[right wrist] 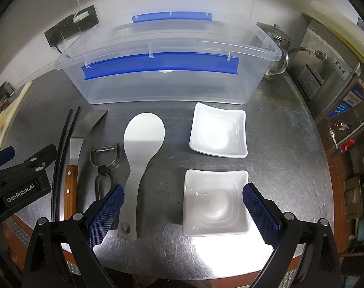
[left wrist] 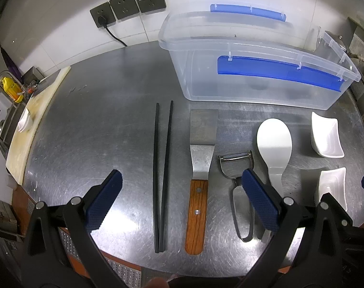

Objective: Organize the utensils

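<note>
On the steel table lie a pair of black chopsticks (left wrist: 161, 175), a wood-handled metal spatula (left wrist: 199, 180), a metal peeler (left wrist: 239, 192) and a white rice paddle (left wrist: 274, 148). A clear plastic bin (left wrist: 254, 72) with blue clips stands behind them. My left gripper (left wrist: 182, 201) is open above the chopsticks and spatula, empty. My right gripper (right wrist: 182, 208) is open and empty, with the rice paddle (right wrist: 141, 158) by its left finger and the near white square dish (right wrist: 215, 201) between its fingers. A second white dish (right wrist: 218, 129) sits further back. The bin (right wrist: 167, 72) looks empty.
A cutting board (left wrist: 33, 124) with a small white dish lies at the table's left edge. Wall sockets (left wrist: 126, 8) with cables are behind. A metal kettle (right wrist: 278, 45) and a steel appliance (right wrist: 333, 84) stand at the right. The left gripper's body (right wrist: 19, 182) shows at left.
</note>
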Tool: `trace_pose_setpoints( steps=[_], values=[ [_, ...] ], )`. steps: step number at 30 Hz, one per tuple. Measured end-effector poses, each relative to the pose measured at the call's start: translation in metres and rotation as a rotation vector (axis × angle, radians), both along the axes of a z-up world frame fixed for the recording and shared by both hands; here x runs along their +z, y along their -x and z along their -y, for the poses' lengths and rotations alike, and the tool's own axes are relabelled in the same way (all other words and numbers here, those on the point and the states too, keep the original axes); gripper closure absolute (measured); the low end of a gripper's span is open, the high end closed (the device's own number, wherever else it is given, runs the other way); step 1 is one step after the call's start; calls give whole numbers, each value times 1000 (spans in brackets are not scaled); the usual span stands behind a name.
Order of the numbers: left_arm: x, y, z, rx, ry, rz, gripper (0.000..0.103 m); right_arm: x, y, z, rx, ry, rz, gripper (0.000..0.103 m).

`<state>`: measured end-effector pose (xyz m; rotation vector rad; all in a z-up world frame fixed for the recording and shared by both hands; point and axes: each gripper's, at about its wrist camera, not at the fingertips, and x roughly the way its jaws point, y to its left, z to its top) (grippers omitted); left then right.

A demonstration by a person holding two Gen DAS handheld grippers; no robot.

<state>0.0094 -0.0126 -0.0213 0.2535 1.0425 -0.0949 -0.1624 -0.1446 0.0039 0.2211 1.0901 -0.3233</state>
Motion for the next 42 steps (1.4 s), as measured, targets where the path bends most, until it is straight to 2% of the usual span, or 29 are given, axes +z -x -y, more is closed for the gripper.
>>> trace_pose_setpoints(
  steps=[29, 34, 37, 41, 42],
  values=[
    [-1, -8, 3, -15, 9, -14, 7, -1, -5, 2, -9, -38, 5, 5],
    [3, -9, 11, -72, 63, -9, 7, 0, 0, 14, 16, -127, 44, 5],
    [7, -8, 19, -113, 87, 2, 7, 0, 5, 26, 7, -141, 49, 5],
    [5, -6, 33, -171, 114, -8, 7, 1, 20, 55, -62, -85, 69, 5],
    [3, -5, 38, -195, 121, -16, 7, -1, 23, 64, -83, -58, 51, 5]
  ],
)
